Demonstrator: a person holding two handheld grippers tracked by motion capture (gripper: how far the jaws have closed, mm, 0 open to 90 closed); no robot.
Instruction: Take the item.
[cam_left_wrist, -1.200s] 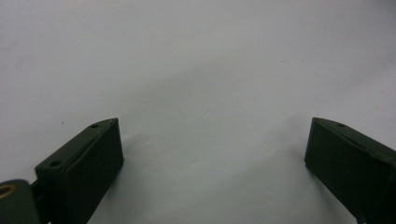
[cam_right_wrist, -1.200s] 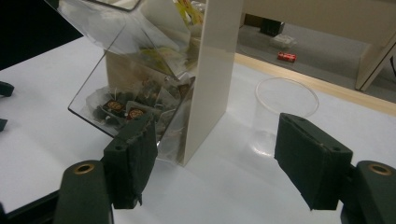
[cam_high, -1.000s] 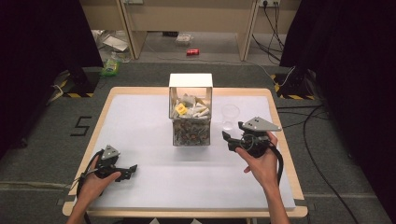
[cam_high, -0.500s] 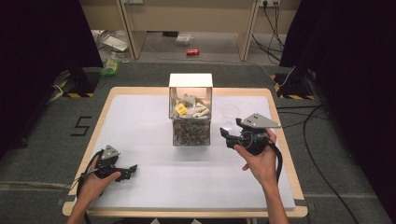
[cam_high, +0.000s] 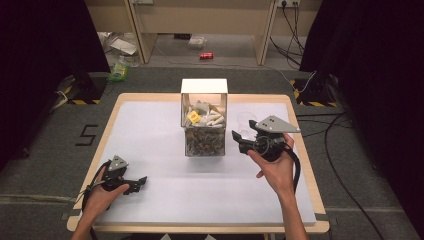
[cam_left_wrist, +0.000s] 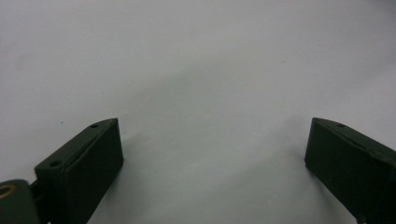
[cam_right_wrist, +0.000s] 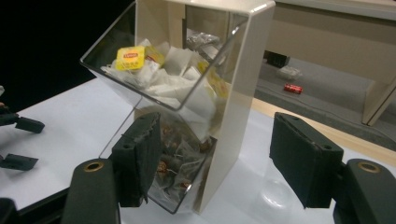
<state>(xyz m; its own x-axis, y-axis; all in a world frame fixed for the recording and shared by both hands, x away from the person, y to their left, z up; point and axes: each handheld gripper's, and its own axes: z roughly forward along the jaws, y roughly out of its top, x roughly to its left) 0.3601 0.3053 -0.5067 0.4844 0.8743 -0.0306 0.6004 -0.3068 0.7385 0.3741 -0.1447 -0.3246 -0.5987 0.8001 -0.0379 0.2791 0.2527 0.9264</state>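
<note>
A clear two-level box (cam_high: 204, 120) stands at the middle of the white-topped table (cam_high: 145, 130). Its upper bin holds white tea bags with yellow tags (cam_right_wrist: 130, 57); the lower bin holds brownish packets (cam_right_wrist: 177, 161). My right gripper (cam_high: 239, 142) hovers just right of the box, jaws open and pointed at it, nothing between them. In the right gripper view the box (cam_right_wrist: 233, 93) fills the space ahead of the right gripper (cam_right_wrist: 215, 140). My left gripper (cam_high: 138, 184) rests low at the front left, open over bare mat; the left gripper (cam_left_wrist: 212, 135) has nothing between its jaws.
A clear plastic cup (cam_high: 246, 122) stands on the mat right of the box, behind my right gripper; its rim (cam_right_wrist: 275, 196) shows faintly between the jaws. Past the table's far edge lie a red can (cam_high: 206, 55), floor clutter and cables.
My right gripper has risen a little beside the box, jaws still open. The left gripper has stayed where it was.
</note>
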